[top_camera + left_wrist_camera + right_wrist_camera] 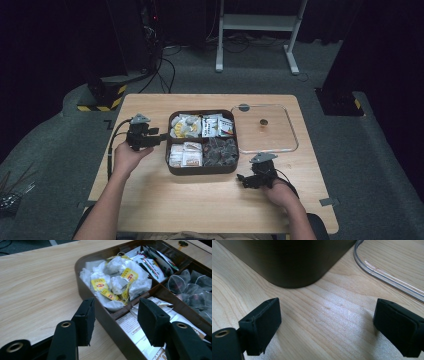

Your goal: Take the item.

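Left gripper [115, 315] jaws wide astride box wall [110, 315], right gripper [327, 325] jaws wide, empty

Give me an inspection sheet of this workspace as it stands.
Surface: wooden table, bare around the box.
Job's things: brown four-compartment box of tea bags and sachets; clear lid lies beside it, apart.
Clutter: nothing seen.
Grippers: left claw open, straddling the box's side wall; right claw open, empty, low over the table by the box's corner.
Cables: one trails from the left claw; more lie on the floor.
Surroundings: grey carpet, white desk frame, dark room.
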Demonstrator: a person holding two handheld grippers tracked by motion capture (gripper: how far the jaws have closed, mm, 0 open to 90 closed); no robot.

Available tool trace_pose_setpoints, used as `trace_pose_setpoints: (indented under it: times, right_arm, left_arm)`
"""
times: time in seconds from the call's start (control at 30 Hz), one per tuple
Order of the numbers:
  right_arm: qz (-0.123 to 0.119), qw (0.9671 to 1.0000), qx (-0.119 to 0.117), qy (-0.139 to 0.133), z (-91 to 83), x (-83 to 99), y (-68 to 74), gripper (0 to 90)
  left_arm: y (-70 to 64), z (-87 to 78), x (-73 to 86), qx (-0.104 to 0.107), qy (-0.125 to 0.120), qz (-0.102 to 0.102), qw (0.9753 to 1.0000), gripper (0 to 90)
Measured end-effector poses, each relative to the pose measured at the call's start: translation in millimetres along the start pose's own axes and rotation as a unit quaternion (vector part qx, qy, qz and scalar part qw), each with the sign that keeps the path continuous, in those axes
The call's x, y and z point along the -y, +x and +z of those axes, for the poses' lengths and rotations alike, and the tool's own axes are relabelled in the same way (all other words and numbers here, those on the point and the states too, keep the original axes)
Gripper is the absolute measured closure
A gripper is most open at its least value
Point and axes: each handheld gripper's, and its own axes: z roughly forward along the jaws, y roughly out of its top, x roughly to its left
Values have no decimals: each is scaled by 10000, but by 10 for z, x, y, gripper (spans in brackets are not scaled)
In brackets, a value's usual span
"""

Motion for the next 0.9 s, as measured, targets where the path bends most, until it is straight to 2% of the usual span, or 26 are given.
trace_pose_setpoints:
  times: [0.1,0.3,0.47,0.9]
  right_arm:
    - [-1,10000,0,-1,0,0,0,78]
    - [2,10000,0,0,-1,1,0,78]
    - [-2,10000,1,0,-4,4,0,79]
    - [22,10000,33,-5,-16,17,9,79]
  left_arm:
    - [-36,18,-11,52,12,41,10000,483]
    - [-160,110,-40,145,93,273,9995,486]
    - [-208,162,-51,261,151,254,9992,500]
    - [-366,353,-86,381,443,585,9966,522]
